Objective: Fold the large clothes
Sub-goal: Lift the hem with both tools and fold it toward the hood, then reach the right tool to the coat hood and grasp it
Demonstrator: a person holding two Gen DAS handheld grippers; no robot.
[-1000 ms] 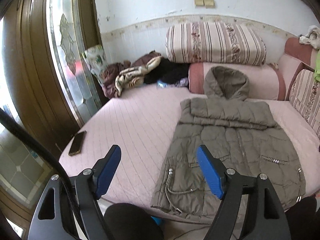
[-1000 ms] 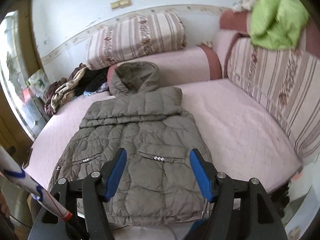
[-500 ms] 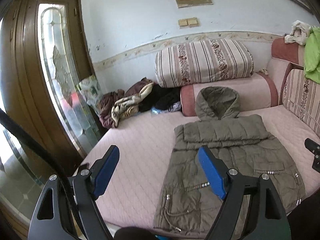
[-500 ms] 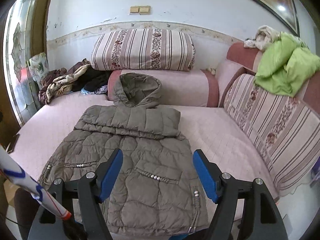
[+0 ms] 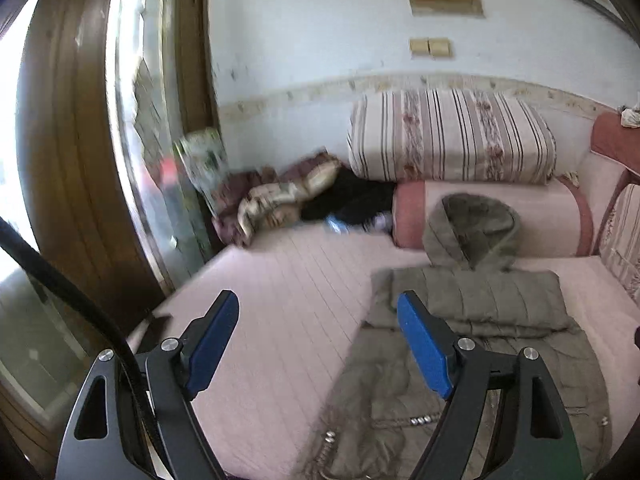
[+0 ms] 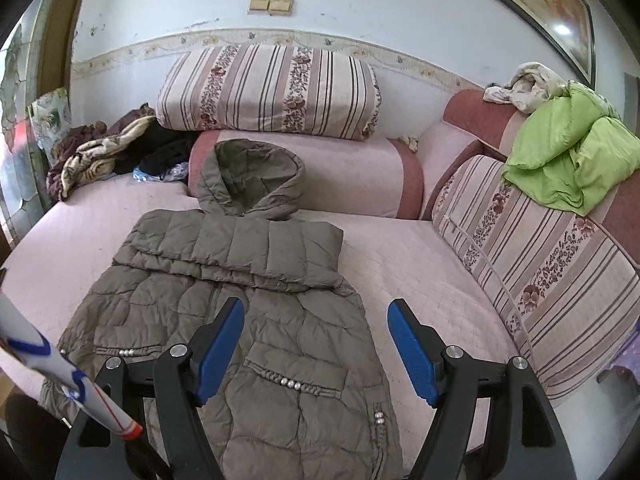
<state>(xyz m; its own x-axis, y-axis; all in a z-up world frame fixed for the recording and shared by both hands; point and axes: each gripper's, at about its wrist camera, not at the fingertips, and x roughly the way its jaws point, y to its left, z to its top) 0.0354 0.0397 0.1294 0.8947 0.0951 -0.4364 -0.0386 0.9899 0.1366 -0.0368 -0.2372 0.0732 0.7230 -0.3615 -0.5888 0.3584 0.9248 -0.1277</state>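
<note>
An olive-grey hooded puffer jacket (image 6: 240, 280) lies flat, front up, on the pink quilted bed (image 6: 400, 264). Its hood (image 6: 256, 176) rests against a pink bolster, and its sleeves are folded across the chest. In the left wrist view the jacket (image 5: 472, 340) fills the lower right. My left gripper (image 5: 316, 312) hangs open above the bed, its right finger over the jacket's left edge. My right gripper (image 6: 316, 316) is open above the jacket's lower right part. Nothing sits between either pair of blue pads.
A striped bolster (image 6: 268, 88) lies on a pink one (image 6: 360, 176) at the wall. A striped backrest (image 6: 540, 256) bearing a green garment (image 6: 568, 160) lines the right side. Heaped clothes (image 5: 288, 200) fill the far left corner by a glass door (image 5: 152, 140). A white pole (image 6: 60, 368) crosses the lower left.
Both grippers have drawn back and risen from the jacket, so more wall shows. The left view has swung left and is blurred. The right jaws stand slightly wider.
</note>
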